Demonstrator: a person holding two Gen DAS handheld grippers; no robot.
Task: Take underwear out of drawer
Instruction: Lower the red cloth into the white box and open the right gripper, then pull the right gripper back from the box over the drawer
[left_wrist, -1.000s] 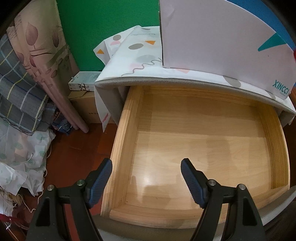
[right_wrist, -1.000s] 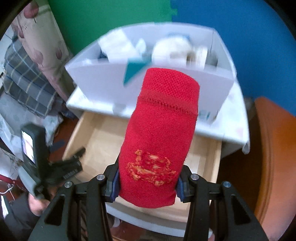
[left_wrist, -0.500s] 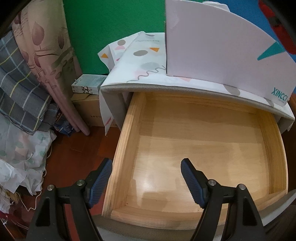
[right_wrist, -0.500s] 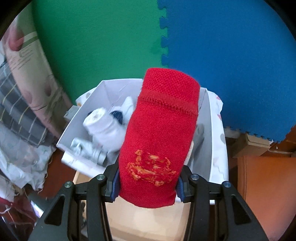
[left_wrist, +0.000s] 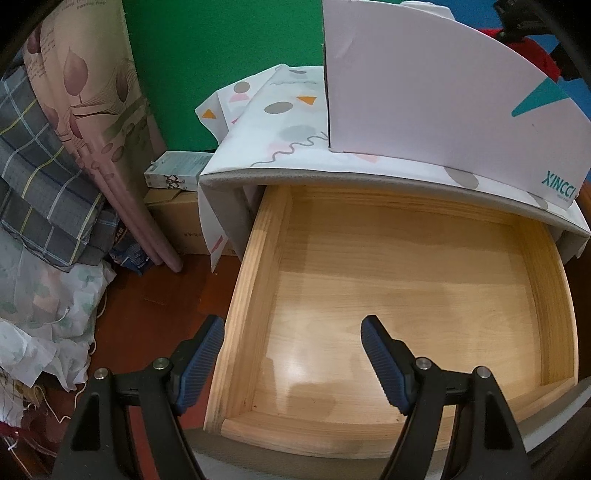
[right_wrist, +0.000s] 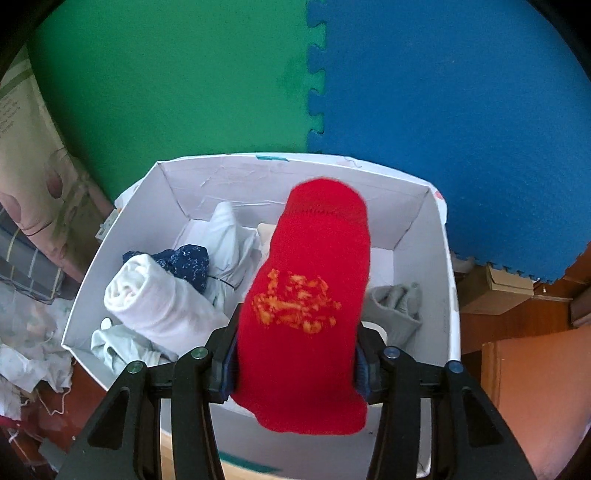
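- Fingers of the right gripper (right_wrist: 295, 354) pinch a rolled red knit underwear piece with an orange woven motif (right_wrist: 310, 295) from both sides, near its lower end.
- That red roll is held over the open white cardboard box (right_wrist: 421, 229), which holds a rolled white cloth (right_wrist: 155, 299), a dark blue speckled garment (right_wrist: 184, 262) and a grey rolled piece (right_wrist: 397, 302).
- Blue-padded fingers of the left gripper (left_wrist: 291, 360) are spread wide with nothing between them, above the front left corner of the pulled-out light wooden drawer (left_wrist: 255, 280).
- Inside the drawer only bare wood shows.
- On the cabinet's patterned white cloth cover (left_wrist: 280, 122), the box stands above the drawer's back.
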